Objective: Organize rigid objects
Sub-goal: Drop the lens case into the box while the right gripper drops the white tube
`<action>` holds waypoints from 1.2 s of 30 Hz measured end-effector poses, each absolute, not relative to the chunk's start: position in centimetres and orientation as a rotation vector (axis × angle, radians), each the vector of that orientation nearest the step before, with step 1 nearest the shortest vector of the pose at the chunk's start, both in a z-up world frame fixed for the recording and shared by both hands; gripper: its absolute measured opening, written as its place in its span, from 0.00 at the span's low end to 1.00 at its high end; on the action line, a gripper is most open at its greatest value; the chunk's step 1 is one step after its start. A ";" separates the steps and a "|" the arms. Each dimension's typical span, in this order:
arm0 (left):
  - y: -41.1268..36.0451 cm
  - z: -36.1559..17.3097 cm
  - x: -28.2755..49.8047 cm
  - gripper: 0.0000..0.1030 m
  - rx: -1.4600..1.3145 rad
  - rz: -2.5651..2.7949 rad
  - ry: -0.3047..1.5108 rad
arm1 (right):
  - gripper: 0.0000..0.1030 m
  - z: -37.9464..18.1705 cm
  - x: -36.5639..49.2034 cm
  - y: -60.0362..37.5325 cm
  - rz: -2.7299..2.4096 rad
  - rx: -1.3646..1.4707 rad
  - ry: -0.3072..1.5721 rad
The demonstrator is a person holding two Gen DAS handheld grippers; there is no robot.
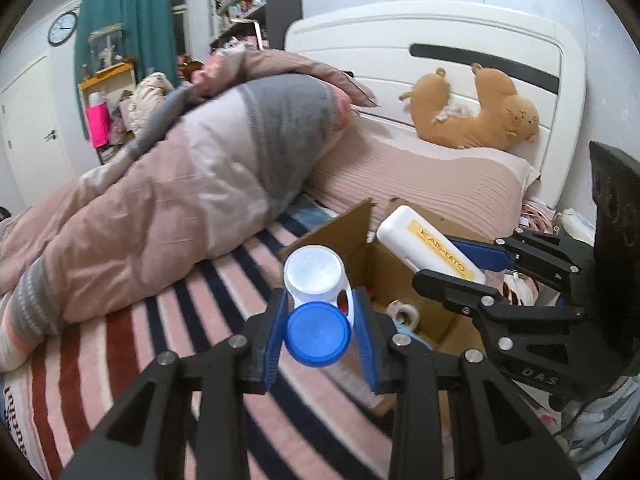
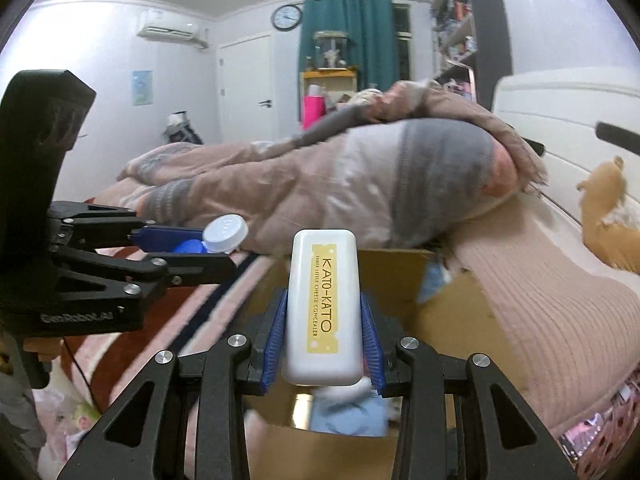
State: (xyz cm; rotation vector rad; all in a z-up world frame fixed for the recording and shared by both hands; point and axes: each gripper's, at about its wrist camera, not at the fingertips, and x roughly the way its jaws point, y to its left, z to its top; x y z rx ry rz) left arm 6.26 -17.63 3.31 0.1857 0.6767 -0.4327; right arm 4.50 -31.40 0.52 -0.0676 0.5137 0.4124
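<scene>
Left claw (image 1: pixel 320 336) clamps lens case (image 1: pixel 316 300); right claw (image 2: pixel 324 340) clamps concealer box (image 2: pixel 322 308), label legible only right view.

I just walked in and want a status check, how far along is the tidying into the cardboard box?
Done: a few small items already lie inside the cardboard box. In hand: the left gripper grips a contact lens case beside the box, and the right gripper holds a white concealer case above its opening. Left: releasing both into the box.
</scene>
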 end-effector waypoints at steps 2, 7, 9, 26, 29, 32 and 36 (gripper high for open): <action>-19.0 3.0 7.2 0.29 0.204 -0.439 0.695 | 0.30 -0.4 5.4 -33.1 0.393 -0.062 0.536; -21.9 1.8 9.7 0.29 0.250 -0.455 0.749 | 0.30 -3.1 7.4 -35.5 0.377 -0.073 0.602; -22.8 1.2 10.6 0.29 0.272 -0.460 0.777 | 0.30 -3.8 8.0 -35.8 0.376 -0.088 0.620; -24.6 -0.7 13.0 0.32 0.322 -0.461 0.869 | 0.30 -5.4 9.0 -36.4 0.397 -0.114 0.635; -24.2 -0.2 12.6 0.44 0.315 -0.452 0.851 | 0.30 -5.3 8.9 -36.2 0.400 -0.124 0.639; -23.3 0.8 11.8 0.60 0.290 -0.440 0.816 | 0.32 -5.1 8.8 -36.0 0.415 -0.121 0.643; -21.5 2.4 9.9 0.74 0.240 -0.419 0.749 | 0.53 -4.0 8.3 -35.8 0.467 -0.098 0.617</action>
